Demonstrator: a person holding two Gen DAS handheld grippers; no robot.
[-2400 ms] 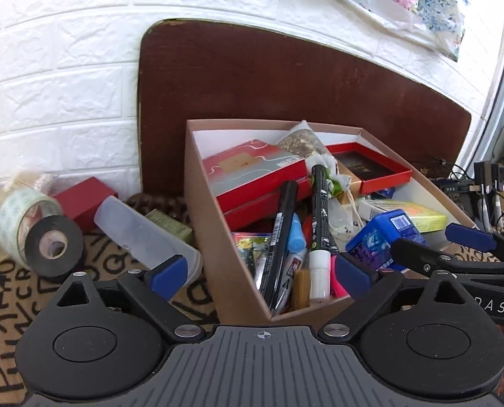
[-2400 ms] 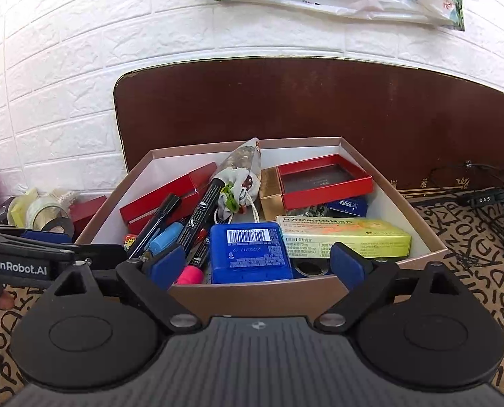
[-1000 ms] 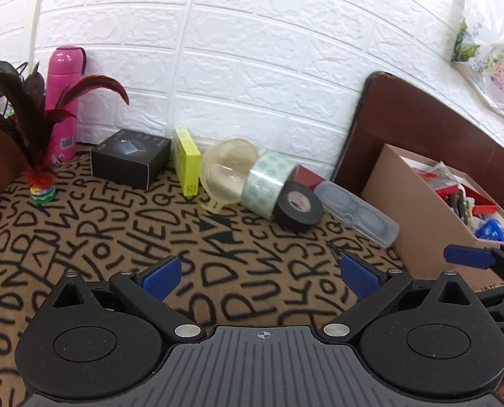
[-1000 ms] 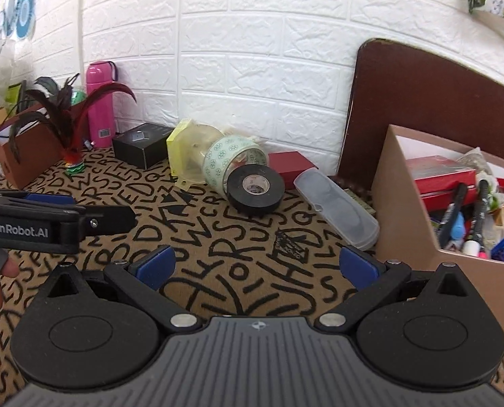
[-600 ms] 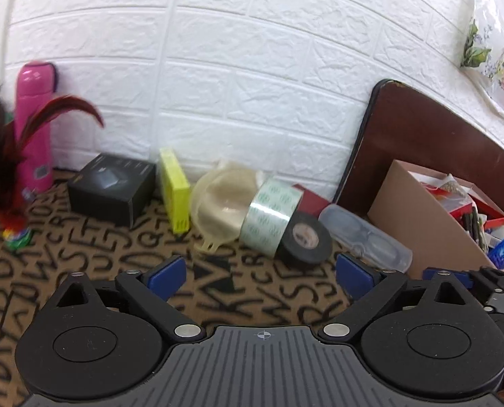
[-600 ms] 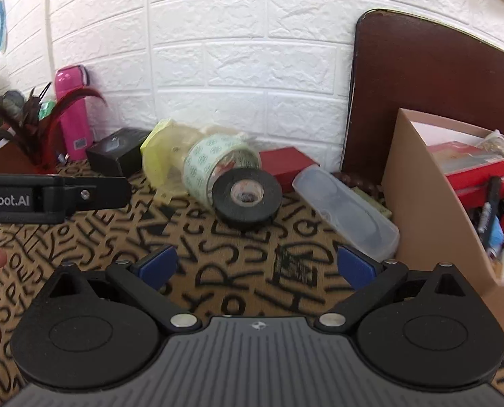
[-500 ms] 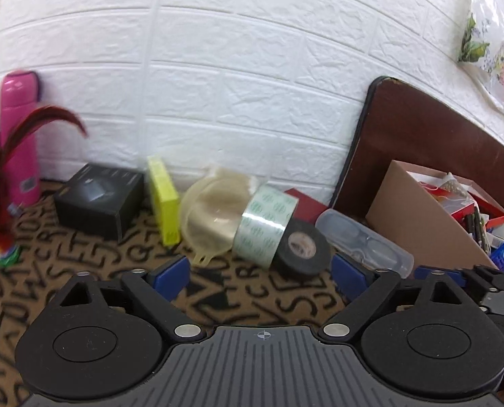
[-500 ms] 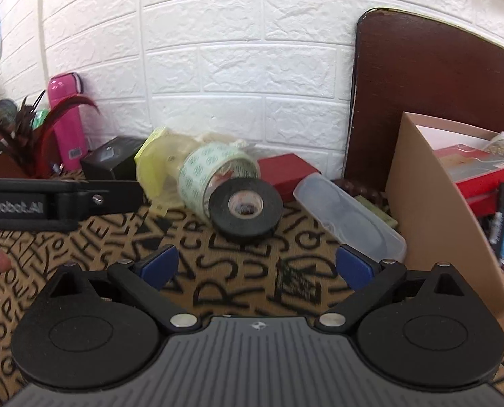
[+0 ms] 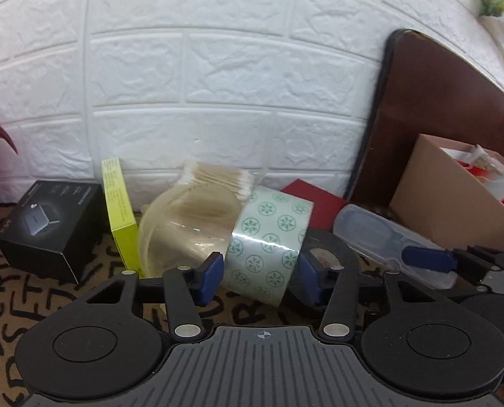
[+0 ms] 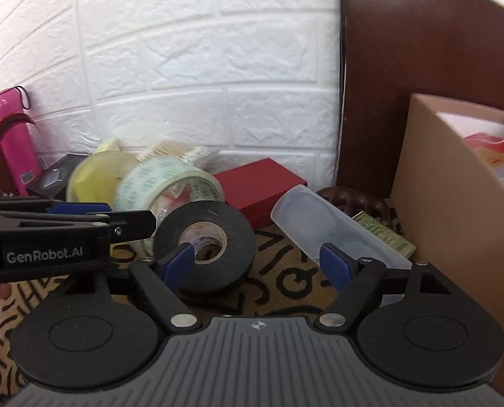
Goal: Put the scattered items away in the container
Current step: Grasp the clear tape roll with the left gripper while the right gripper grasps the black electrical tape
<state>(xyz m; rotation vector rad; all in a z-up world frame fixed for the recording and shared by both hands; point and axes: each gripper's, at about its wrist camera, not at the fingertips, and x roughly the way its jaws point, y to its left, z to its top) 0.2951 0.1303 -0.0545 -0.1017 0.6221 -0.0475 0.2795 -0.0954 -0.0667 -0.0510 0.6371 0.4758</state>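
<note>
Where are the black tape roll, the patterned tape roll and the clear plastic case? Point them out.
black tape roll (image 10: 233,227), right wrist view, its flat side.
patterned tape roll (image 9: 268,237), left wrist view, its outer band.
clear plastic case (image 10: 323,227), right wrist view, its lid.

A white roll of tape printed with green rosettes (image 9: 268,244) beside a black roll of tape (image 10: 206,242), a lime-yellow flat box (image 9: 119,213), a dark red flat box (image 10: 262,186), on a tan cloth lettered in black (image 10: 285,285).
</note>
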